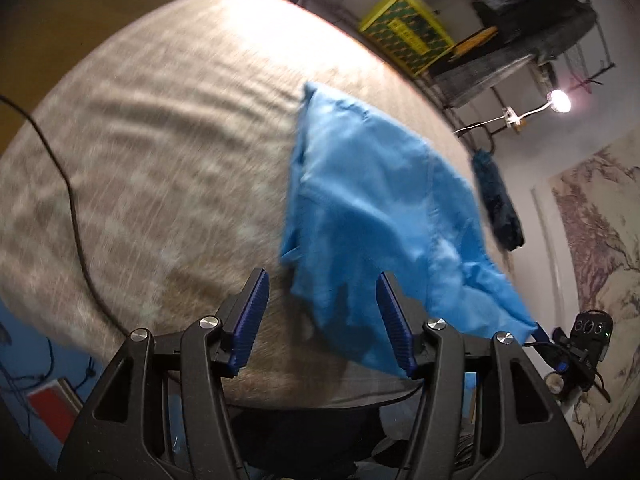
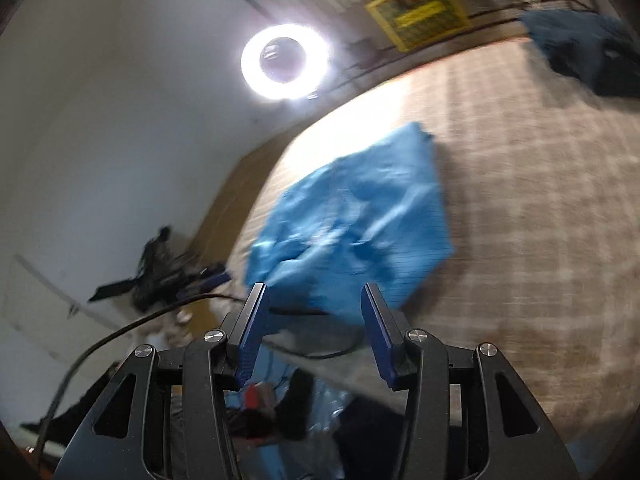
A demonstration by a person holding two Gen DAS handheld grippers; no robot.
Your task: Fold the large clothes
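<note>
Left wrist view: the left gripper (image 1: 322, 320) stands wide apart with nothing between its blue pads (image 1: 250, 320). A blue garment (image 1: 372, 216) lies crumpled on the beige checked tabletop (image 1: 160, 140), ahead and to the right of the gripper; its near corner hangs past the table edge. A black cable (image 1: 72, 208) crosses the cloth. The yellow crate (image 1: 408, 36) carries print too blurred to read.

Right wrist view: the right gripper (image 2: 314, 330) is likewise wide apart and holds nothing. The garment (image 2: 352, 220) lies just ahead. A ring light (image 2: 285, 61) glows above.
</note>
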